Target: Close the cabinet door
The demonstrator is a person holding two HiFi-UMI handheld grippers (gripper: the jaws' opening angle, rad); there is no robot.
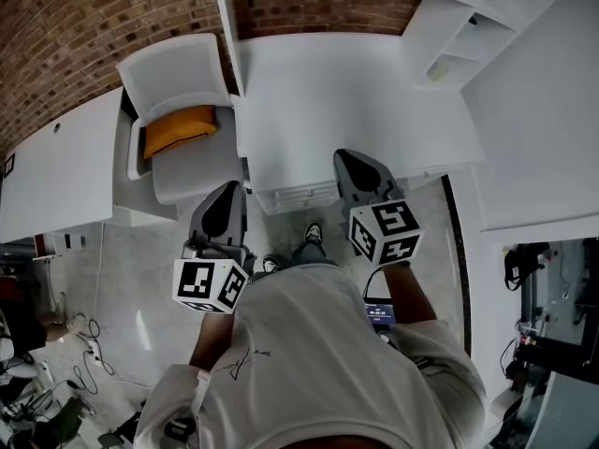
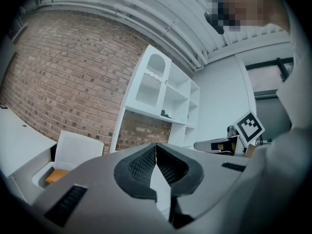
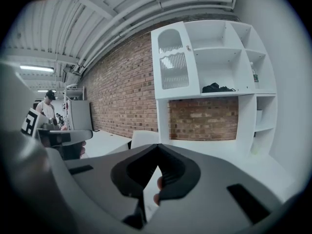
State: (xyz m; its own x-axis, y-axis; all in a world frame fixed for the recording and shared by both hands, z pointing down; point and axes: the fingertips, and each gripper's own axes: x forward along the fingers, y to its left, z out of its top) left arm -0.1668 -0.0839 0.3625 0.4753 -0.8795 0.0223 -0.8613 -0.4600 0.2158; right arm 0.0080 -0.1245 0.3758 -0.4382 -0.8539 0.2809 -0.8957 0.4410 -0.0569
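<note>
Cabinet door (image 3: 171, 65): arched panel of ribbed glass on the top-left compartment of the white cabinet (image 3: 229, 52), at 12 o'clock from the right gripper (image 3: 157, 149); looks flush with its frame.
Progress: door judged shut or all but shut; full seating not checkable from here; at most a last press left.
Shelves: open compartments at 3 o'clock of the door, a dark bundle (image 3: 218, 87) on one.
Desk (image 1: 346, 110): white, below the cabinet.
Right gripper: jaws pressed tip to tip, nothing pinched, well apart from the door.
Left gripper (image 2: 156, 146): jaws likewise together, empty, at 9 o'clock of the right one.
Chair (image 1: 178, 78): orange cushion (image 1: 178, 129) on it, at 9 o'clock of the desk.
</note>
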